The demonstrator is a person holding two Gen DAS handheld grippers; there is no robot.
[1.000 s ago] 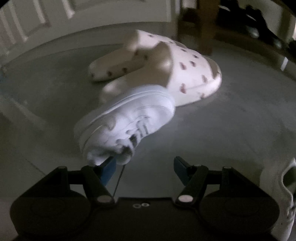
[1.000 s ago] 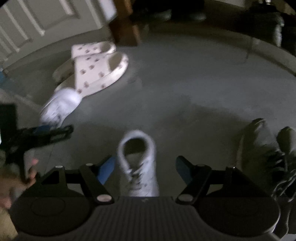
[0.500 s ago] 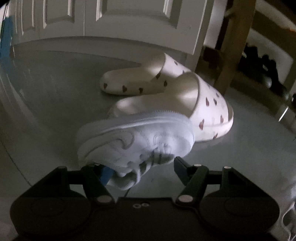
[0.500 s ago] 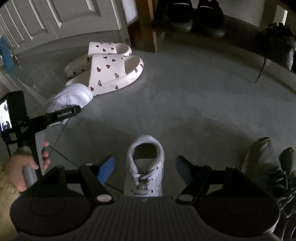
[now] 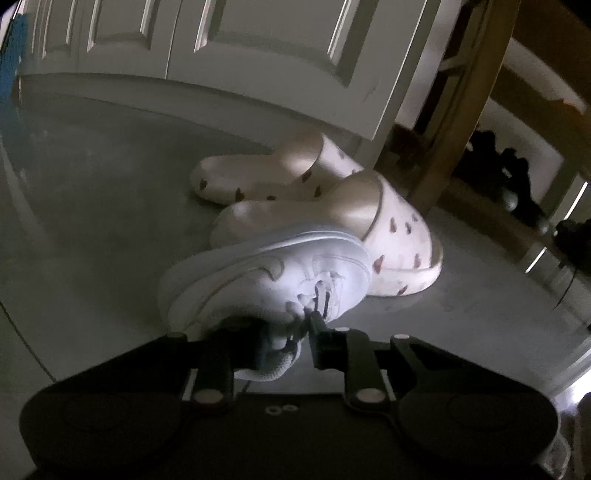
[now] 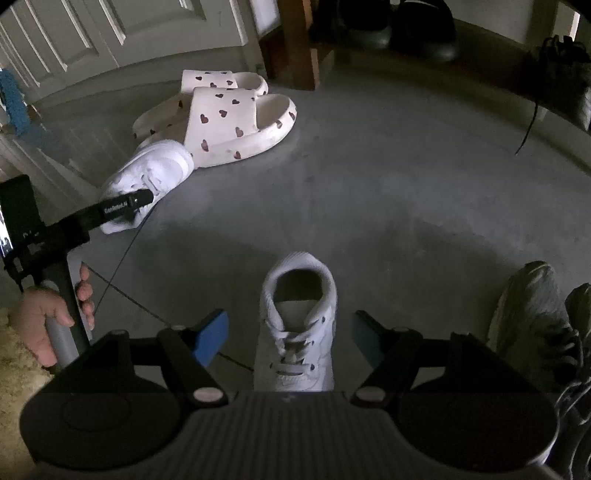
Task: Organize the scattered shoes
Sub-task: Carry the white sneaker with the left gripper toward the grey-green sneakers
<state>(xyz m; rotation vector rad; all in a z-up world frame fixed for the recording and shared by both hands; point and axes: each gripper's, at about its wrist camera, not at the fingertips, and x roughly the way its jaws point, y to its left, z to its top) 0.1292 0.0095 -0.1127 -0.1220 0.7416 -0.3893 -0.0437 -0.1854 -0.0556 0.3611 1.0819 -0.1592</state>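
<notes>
Two white sneakers: the left gripper point(image 5: 286, 338) has just closed on one sneaker's collar point(image 5: 266, 280) beside the heart slides point(image 6: 236, 125); only the right view shows the other sneaker point(image 6: 297, 317) between the right gripper's point(image 6: 290, 336) spread jaws, untouched.

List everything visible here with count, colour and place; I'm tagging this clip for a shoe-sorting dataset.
white lace-up sneaker on its side: one, white, on the floor against the slides, collar pinched by the left tool
white lace-up sneaker standing upright: one, white, on the floor between the right tool's open fingers, untouched
cream foam slides with dark hearts: two, cream, side by side near the door
grey sneakers: apparently two, dark grey, right edge
dark shoes: at least two, black, on a low shelf
wooden post: one, brown, behind the slides
panelled door: white, background
grey floor: one
left tool: black, just closed on the sneaker
right tool: black, blue pads
hand: one, gripping the left tool's handle
</notes>
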